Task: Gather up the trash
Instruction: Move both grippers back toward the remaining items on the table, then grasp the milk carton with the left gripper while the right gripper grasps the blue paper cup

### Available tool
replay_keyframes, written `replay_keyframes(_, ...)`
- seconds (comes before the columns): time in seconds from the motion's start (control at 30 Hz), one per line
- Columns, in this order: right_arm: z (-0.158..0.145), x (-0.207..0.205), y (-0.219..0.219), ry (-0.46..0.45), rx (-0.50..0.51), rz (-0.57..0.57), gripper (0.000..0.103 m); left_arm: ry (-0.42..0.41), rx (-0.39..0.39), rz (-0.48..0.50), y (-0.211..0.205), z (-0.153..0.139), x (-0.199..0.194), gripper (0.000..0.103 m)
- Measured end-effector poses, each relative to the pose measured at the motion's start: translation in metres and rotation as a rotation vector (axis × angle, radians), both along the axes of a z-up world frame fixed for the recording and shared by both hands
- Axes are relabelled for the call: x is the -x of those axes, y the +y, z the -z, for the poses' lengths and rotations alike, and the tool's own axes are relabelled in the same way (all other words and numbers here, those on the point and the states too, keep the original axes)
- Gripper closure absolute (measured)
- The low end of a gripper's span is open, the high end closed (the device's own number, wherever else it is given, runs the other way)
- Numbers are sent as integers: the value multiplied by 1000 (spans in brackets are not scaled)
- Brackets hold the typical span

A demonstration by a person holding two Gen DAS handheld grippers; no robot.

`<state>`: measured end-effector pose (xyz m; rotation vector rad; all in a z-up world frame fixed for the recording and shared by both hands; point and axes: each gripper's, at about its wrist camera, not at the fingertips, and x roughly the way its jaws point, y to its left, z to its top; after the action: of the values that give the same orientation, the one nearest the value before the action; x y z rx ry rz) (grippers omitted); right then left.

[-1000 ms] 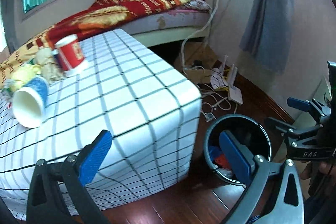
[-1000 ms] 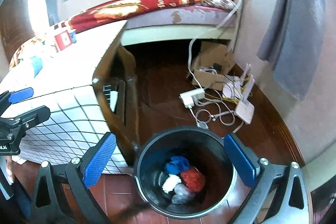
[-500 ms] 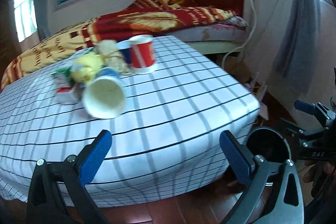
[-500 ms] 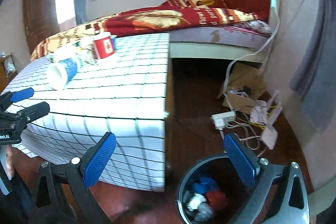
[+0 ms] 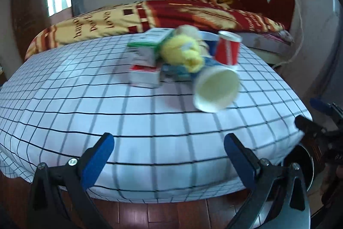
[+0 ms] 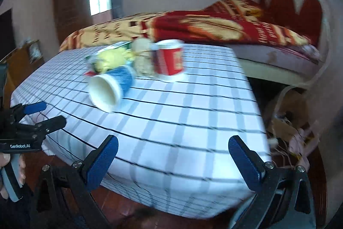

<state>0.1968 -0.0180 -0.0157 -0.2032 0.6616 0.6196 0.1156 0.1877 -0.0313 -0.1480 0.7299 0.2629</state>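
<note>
1. Both grippers have swung up off the bin, which filled the right wrist view a second ago with trash in it, and now face the table. My guess is a drop was just made and the next pickup is starting.
2. Left gripper [image 5: 168, 152], bottom of its frame: fingers spread wide, nothing between them, hanging at the table's near edge.
3. Right gripper [image 6: 173, 156], bottom of its frame: also released and bare, just off the near edge by the table's right corner.
4. Only a sliver of the bin [image 5: 304, 161] shows at lower right in the left view, on the floor beside the table.
5. The table [image 5: 85, 113] has a wide bare stretch of checked cloth between the grippers and the trash, so either one can reach straight in.
6. Trash sits mid-frame: a tipped cup [image 5: 216, 90] nearest, mouth toward the cameras; behind it a yellow wad [image 5: 182, 53], cartons [image 5: 145, 76], and a red cup [image 5: 228, 50] standing upright. Motion blur hides how they touch.
7. The bed [image 6: 214, 23] lies beyond, close behind the far edge; cables [image 6: 287, 132] clutter the floor at the right.
</note>
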Motion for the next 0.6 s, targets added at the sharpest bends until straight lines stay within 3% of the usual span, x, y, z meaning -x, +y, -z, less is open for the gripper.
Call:
replay_keyframes(0.17,7,-11,54,5,9,-68,1,-14,14,-32,28,3,2,4)
replay_keyframes(0.43,18,-45,103,66,7,-98,23,-18,38,-27,50,7,-11,7)
replay_keyframes(0.53,24,-54,112,95,-2,-106,38,-27,46,-14,53,8,-19,7)
replay_keyframes(0.57,26,-56,114,107,-3,-113,49,-30,51,-6,53,8,-23,8)
replay_keyframes(0.6,27,-58,114,113,-3,-118,74,-32,52,-2,53,8,-24,9)
